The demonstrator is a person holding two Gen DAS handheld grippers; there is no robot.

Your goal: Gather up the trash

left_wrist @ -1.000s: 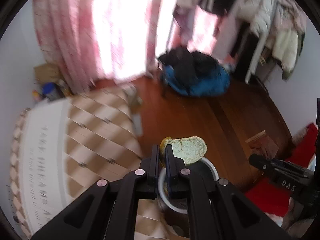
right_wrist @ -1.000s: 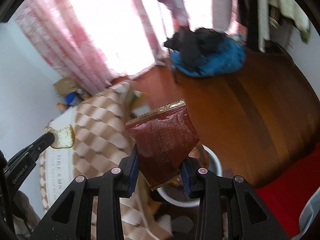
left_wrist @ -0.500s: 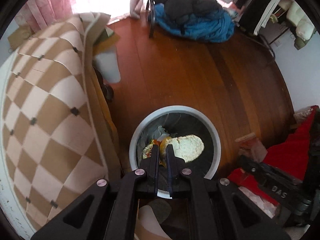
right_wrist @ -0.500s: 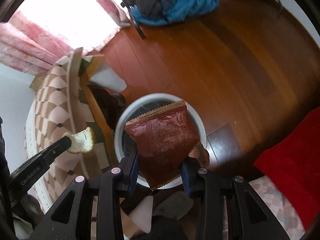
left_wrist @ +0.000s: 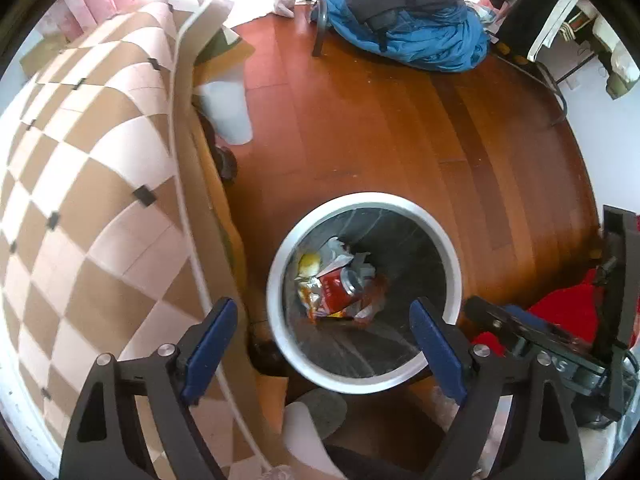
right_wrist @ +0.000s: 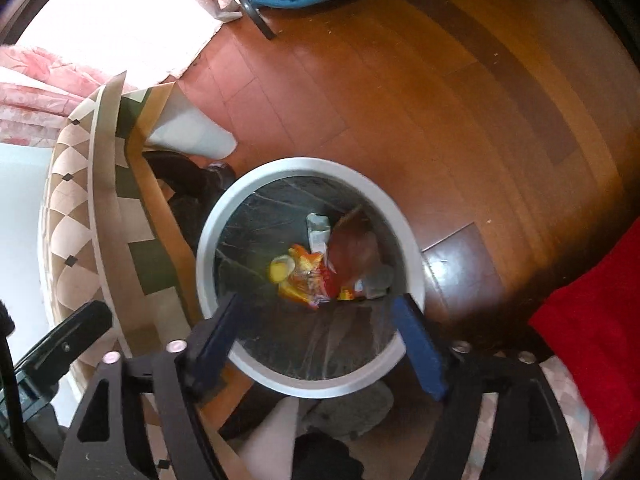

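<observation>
Bed: the checkered bedspread [left_wrist: 92, 184] fills the left side, its edge dropping to the floor just beside the bin.
Left gripper: the left gripper [left_wrist: 324, 344] hangs above the bin's near rim, jaws spread wide, blue pads [left_wrist: 208, 344] showing, nothing between them.
Bin: the round white-rimmed bin [left_wrist: 448, 240] stands on the wooden floor [left_wrist: 380, 120], right at the bed's side edge; the right wrist view looks straight down into it [right_wrist: 396, 216].
Trash: it's all in the bin! A red can [left_wrist: 340, 290] lies on crinkled wrappers, a yellowish bread piece [left_wrist: 309, 264] to its left; from the right wrist, a brown-red packet [right_wrist: 352, 248] leans against the bin's inner wall beside an orange wrapper [right_wrist: 306, 276].
Right gripper: the right gripper [right_wrist: 320, 336] is above the bin too, jaws wide apart and holding nothing.
Far floor: a blue and black heap of clothes [left_wrist: 408, 32] lies well apart from the bin.
Right side: red fabric [right_wrist: 592, 344] by the floor's right edge.
</observation>
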